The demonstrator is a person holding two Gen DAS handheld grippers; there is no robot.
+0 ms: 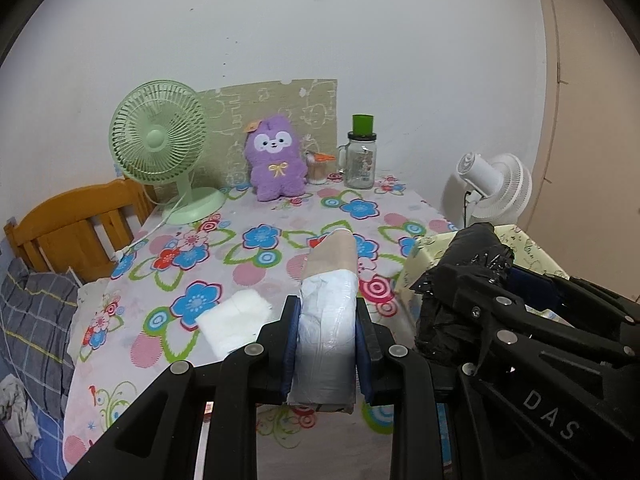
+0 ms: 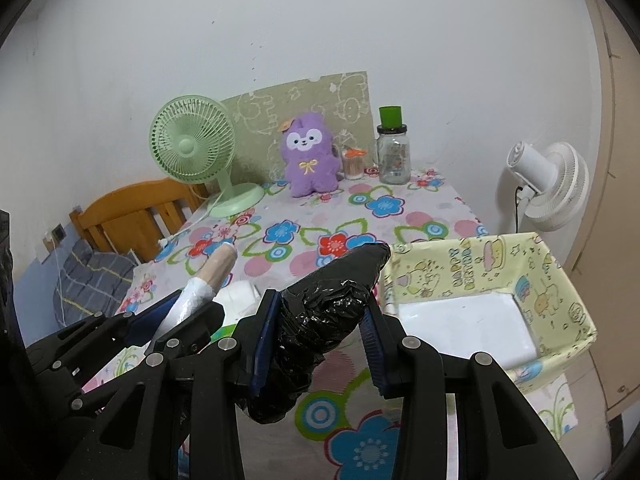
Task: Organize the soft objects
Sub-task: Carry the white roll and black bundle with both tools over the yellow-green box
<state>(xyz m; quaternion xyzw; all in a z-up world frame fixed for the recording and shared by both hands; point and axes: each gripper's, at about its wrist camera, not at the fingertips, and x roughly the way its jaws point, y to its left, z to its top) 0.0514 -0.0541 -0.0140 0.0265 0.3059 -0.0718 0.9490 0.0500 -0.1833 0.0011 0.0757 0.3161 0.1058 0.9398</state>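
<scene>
My left gripper (image 1: 326,320) is shut on a long roll of thin plastic bags (image 1: 332,268), white and grey near the pads and beige at the far end. It is held above the floral tablecloth (image 1: 200,264). My right gripper (image 2: 320,320) is shut on a crumpled black plastic bundle (image 2: 332,300), also off the table. The two grippers hang side by side, the right one just left of a yellow cartoon-print fabric box (image 2: 476,264) whose white bottom shows. A folded white cloth (image 1: 236,320) lies on the table left of the roll. A purple plush (image 1: 274,160) sits at the back.
A green desk fan (image 1: 160,140) stands at the back left with its cord trailing off the edge. A glass jar with a green lid (image 1: 361,160) and a small cup of sticks (image 1: 318,170) stand beside the plush. A white fan (image 2: 548,184) is off the table's right, a wooden bed frame (image 1: 72,228) off its left.
</scene>
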